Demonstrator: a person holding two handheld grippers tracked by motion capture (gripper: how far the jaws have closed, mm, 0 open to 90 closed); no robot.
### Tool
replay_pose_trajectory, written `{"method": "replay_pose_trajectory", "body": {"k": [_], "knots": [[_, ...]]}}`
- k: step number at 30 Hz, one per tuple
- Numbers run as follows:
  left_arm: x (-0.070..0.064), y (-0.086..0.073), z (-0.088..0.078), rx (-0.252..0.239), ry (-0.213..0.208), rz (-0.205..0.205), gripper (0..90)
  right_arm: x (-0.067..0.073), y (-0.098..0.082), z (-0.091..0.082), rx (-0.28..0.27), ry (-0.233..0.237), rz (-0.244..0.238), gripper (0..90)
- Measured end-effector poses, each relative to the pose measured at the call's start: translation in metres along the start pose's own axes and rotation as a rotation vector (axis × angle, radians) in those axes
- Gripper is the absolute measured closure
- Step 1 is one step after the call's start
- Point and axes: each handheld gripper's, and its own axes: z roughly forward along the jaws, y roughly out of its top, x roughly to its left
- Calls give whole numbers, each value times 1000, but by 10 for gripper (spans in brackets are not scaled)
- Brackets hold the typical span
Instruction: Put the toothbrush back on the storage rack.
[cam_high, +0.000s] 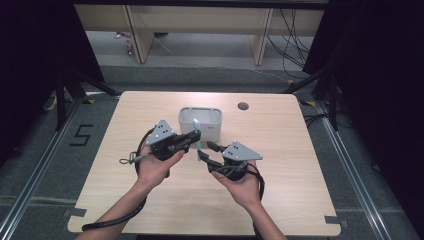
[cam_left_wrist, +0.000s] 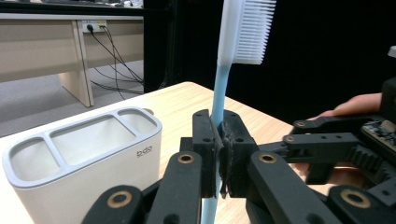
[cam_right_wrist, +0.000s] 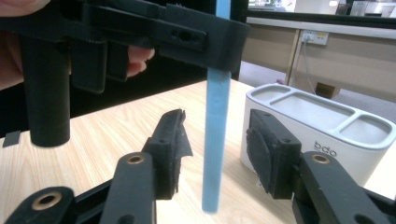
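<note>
Clenched on the toothbrush (cam_left_wrist: 219, 100) handle, the left gripper (cam_high: 192, 139) holds it upright, bristles up, just near of the holder (cam_high: 201, 121). Rightward, the right gripper (cam_high: 209, 153) stands released, pads (cam_right_wrist: 170, 149) flanking the handle's lower end without touching; the holder's slots lie just beyond.

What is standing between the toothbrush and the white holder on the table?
Nothing visible. The left gripper holds the toothbrush upright beside the white holder, whose compartments look empty. The right gripper is open around the handle, away from the holder.

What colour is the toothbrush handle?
Light blue, with a white bristled head: the slim plastic toothbrush shows best in the left gripper view.
</note>
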Motion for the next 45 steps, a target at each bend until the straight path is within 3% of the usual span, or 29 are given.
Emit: {"method": "replay_pose_trajectory", "body": {"k": [3,6,7,10,11,14,19,22,23,25,31,32,34,38,40,41,45], "knots": [[2,-1,-1,-4,7,-1,854,-2,-1,-5,15,-14,-11,543],[5,-1,-3,-3,10,4,854,-5,-4,-9,22,-9,9,534],[5,-1,-4,-6,12,1,854,-7,-4,-11,20,-27,-14,532],[8,-1,-5,-13,19,0,854,-10,-7,-17,36,-36,-1,527],[9,0,-6,-14,20,1,854,-13,-8,-18,25,-44,-18,526],[11,1,-8,-17,26,5,854,-13,-9,-23,49,-42,27,524],[14,2,-10,-26,35,5,854,-17,-12,-27,46,-54,17,523],[15,2,-11,-27,37,10,854,-18,-14,-29,58,-52,34,522],[15,2,-12,-28,39,11,854,-20,-15,-31,46,-82,6,522],[16,2,-12,-29,41,12,854,-21,-16,-32,48,-80,5,522],[18,4,-13,-54,57,20,854,-25,-22,-39,41,-88,17,522],[19,4,-13,-55,57,19,855,-24,-23,-42,60,-95,37,521],[19,5,-13,-60,59,22,855,-27,-26,-45,59,-99,27,520],[23,7,-11,-62,65,20,855,-31,-35,-51,57,-99,68,520],[24,7,-11,-66,68,21,855,-33,-36,-51,48,-100,52,520],[26,8,-11,-66,73,21,855,-33,-37,-53,56,-109,71,520],[31,11,-12,-78,83,22,855,-39,-42,-57,33,-142,61,524]]}}
